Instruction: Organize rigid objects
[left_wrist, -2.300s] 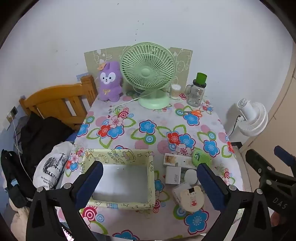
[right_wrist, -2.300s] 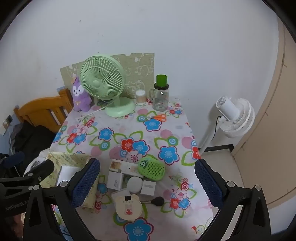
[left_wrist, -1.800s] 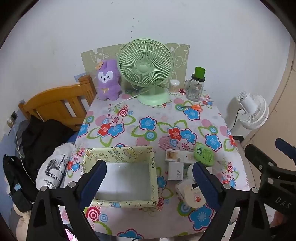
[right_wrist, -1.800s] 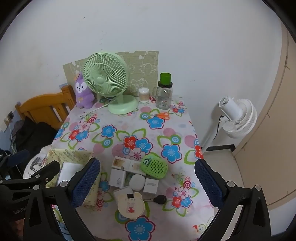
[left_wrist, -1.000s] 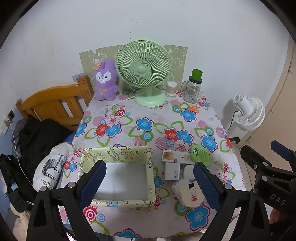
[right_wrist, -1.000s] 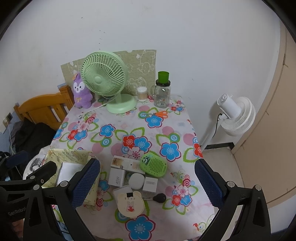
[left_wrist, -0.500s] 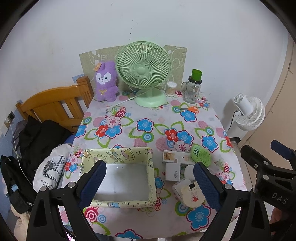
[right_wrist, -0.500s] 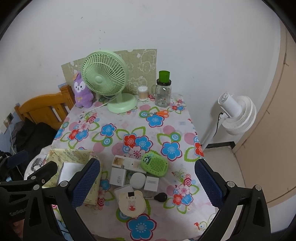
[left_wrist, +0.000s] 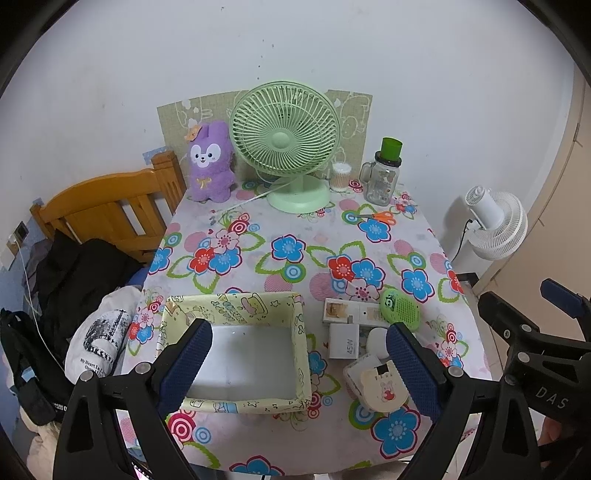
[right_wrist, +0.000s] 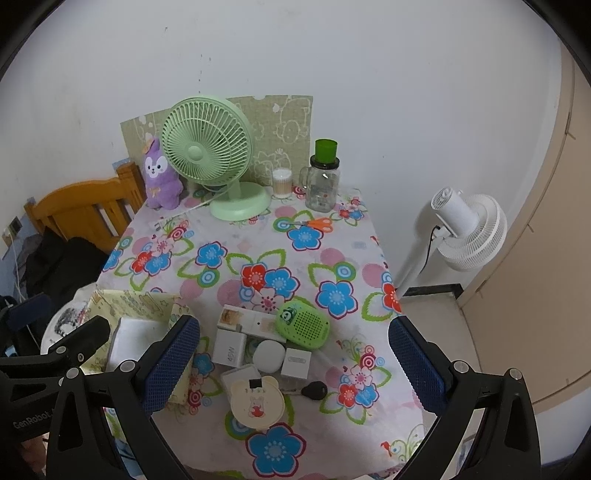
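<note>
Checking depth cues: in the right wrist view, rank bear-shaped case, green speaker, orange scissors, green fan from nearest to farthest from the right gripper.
1. bear-shaped case, near edge, between the jaws.
2. green speaker, mid-table.
3. orange scissors, far right.
4. green fan, against the back wall.

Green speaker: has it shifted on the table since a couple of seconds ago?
No. The green speaker still overlaps the right end of the long white box, as before. Only the camera view shifted slightly.
</note>
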